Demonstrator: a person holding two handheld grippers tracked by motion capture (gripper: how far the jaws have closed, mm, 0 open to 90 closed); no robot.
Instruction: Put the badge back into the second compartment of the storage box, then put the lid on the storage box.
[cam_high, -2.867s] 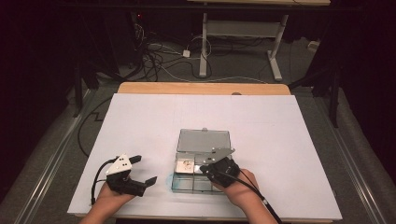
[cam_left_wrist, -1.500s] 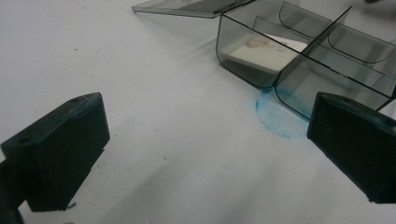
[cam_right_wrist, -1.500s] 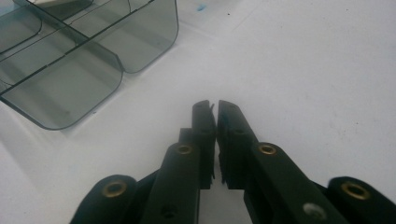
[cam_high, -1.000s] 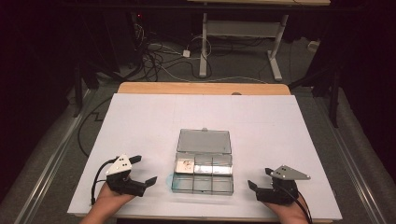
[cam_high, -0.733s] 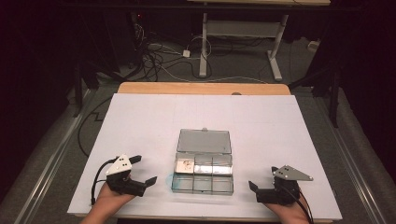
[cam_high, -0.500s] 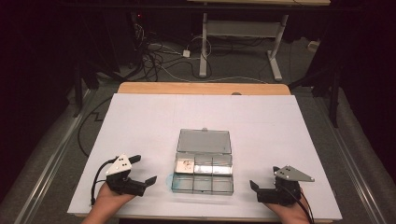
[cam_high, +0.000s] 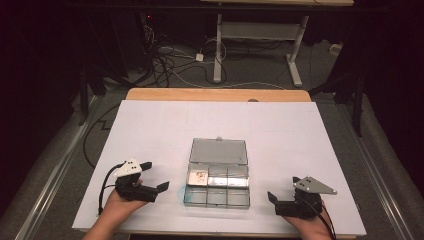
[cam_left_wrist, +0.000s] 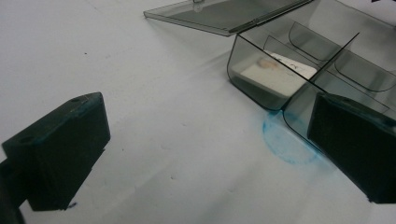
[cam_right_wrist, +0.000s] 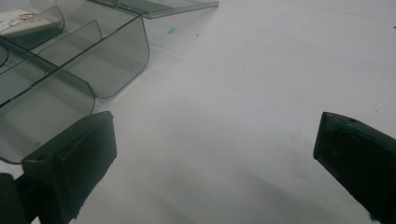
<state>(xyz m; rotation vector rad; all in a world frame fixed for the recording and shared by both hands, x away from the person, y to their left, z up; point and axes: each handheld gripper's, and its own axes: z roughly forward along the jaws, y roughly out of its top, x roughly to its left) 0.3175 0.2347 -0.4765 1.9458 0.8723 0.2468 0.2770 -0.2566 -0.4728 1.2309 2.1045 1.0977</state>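
Lower centre of the high view: a clear compartment box (cam_high: 217, 182), lid open. Left tool (cam_high: 154, 176) and right tool (cam_high: 272, 199) flank it, both wide open, empty; the right has just been opening.

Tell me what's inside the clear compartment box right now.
The compartment box lies open, lid folded back. One white flat piece sits in its far-left compartment; the other compartments look empty. The piece's underside is hidden, and its markings are too blurred to read.

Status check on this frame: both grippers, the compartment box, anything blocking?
Left gripper open, empty. Right gripper open, empty, beside the compartment box. Box lid open, white piece in one compartment. Nothing blocking.
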